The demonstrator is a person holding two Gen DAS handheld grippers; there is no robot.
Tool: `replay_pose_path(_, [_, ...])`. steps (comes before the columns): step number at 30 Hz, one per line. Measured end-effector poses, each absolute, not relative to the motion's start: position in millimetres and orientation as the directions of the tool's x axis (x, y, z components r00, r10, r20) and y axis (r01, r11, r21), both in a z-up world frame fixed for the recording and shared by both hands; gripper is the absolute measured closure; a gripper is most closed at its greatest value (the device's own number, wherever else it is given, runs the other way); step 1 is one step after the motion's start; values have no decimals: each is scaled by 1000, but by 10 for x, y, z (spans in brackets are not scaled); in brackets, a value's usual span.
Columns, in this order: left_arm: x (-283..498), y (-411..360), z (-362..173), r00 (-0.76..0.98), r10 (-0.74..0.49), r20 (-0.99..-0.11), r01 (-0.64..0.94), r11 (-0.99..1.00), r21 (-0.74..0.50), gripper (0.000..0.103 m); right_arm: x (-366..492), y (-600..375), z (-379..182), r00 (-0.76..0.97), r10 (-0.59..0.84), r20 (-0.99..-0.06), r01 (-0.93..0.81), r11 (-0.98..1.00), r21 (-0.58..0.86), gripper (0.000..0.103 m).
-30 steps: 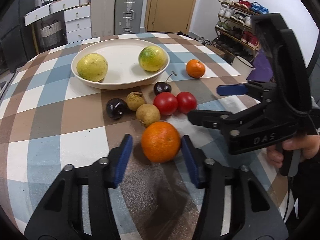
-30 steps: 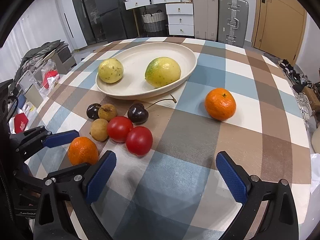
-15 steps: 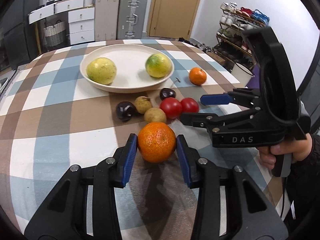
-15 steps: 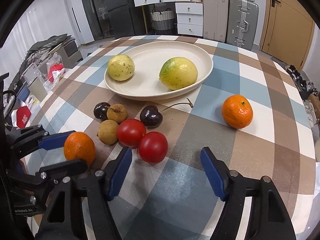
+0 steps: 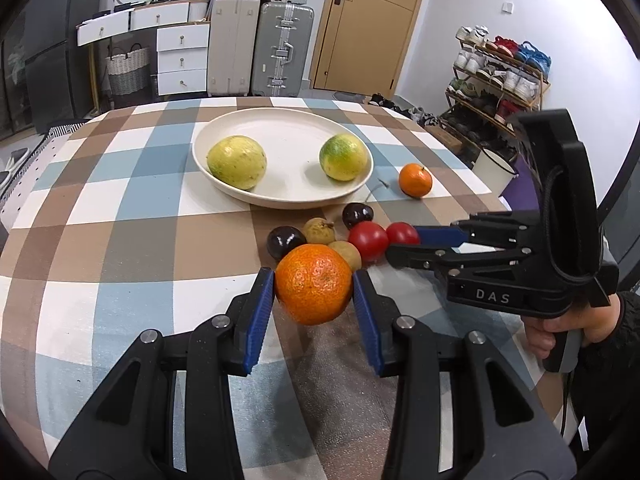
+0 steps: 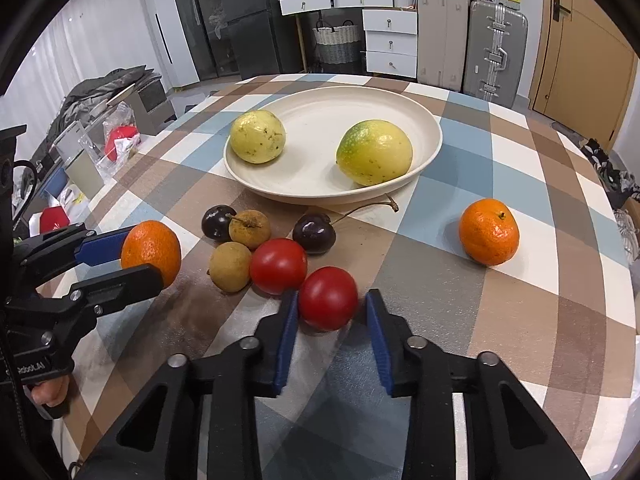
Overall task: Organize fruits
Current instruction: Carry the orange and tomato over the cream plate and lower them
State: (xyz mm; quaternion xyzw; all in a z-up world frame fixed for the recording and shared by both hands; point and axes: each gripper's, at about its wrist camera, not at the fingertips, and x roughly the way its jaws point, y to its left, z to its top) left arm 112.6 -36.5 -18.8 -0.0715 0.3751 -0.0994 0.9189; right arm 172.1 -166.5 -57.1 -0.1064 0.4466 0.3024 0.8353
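In the right wrist view, at the left edge, my left tool point(image 6: 136, 256) was clamped on an orange point(image 6: 152, 251), lifted just off the checked table point(image 6: 520, 312). To its right, mid-frame, lay two dark cherries point(image 6: 314, 233), two brown longans point(image 6: 230, 266) and a red tomato point(image 6: 279, 266), bunched together. At lower centre my right tool point(image 6: 330, 336) had closed on a second tomato point(image 6: 328, 298), which touched the first. Above, in the upper centre, the cream plate point(image 6: 434, 136) held two yellow-green fruits point(image 6: 374, 152). At the right a small mandarin point(image 6: 489, 237) sat alone on the table.
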Motion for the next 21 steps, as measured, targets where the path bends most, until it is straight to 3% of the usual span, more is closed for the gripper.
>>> replay_pose_path(21, [1199,-278,-110,735,-170,-657,76,983,-170,66,1602,-1842,-420,454,383,-805,-569,820,69,74])
